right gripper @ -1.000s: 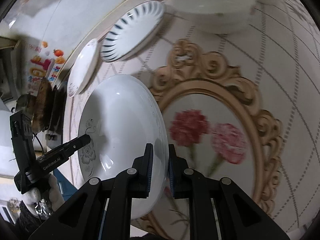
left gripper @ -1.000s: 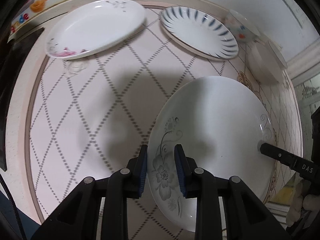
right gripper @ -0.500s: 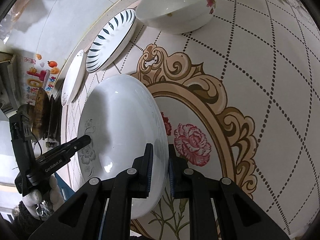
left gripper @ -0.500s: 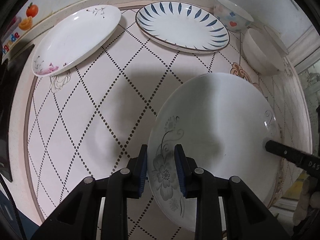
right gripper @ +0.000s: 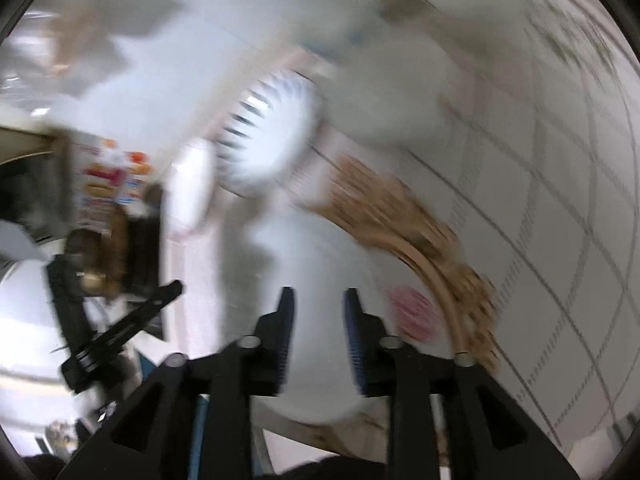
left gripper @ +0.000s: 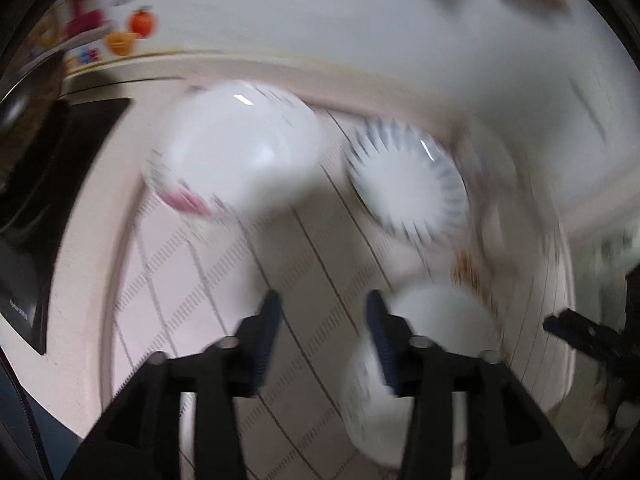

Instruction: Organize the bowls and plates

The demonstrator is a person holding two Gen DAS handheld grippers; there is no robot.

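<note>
Both views are motion-blurred. My left gripper (left gripper: 320, 320) is open and empty above the table; the large white grey-flower plate (left gripper: 432, 352) lies flat to its lower right. My right gripper (right gripper: 318, 320) is open over that same plate (right gripper: 316, 280), not holding it. A white plate with pink flowers (left gripper: 240, 148) and a blue-striped plate (left gripper: 408, 184) lie at the far side; the striped plate also shows in the right wrist view (right gripper: 268, 136). A white bowl (right gripper: 392, 92) sits beyond.
The table (left gripper: 192, 272) has a pink diamond-pattern cloth with a gold-framed flower print (right gripper: 420, 240). A dark appliance (left gripper: 48, 184) stands at the left edge. The wall with fruit stickers (left gripper: 132, 36) runs behind the plates.
Both grippers have opened and let go of the large white plate, which now rests on the table. Both grippers have lifted and pulled back fast, blurring the views.
</note>
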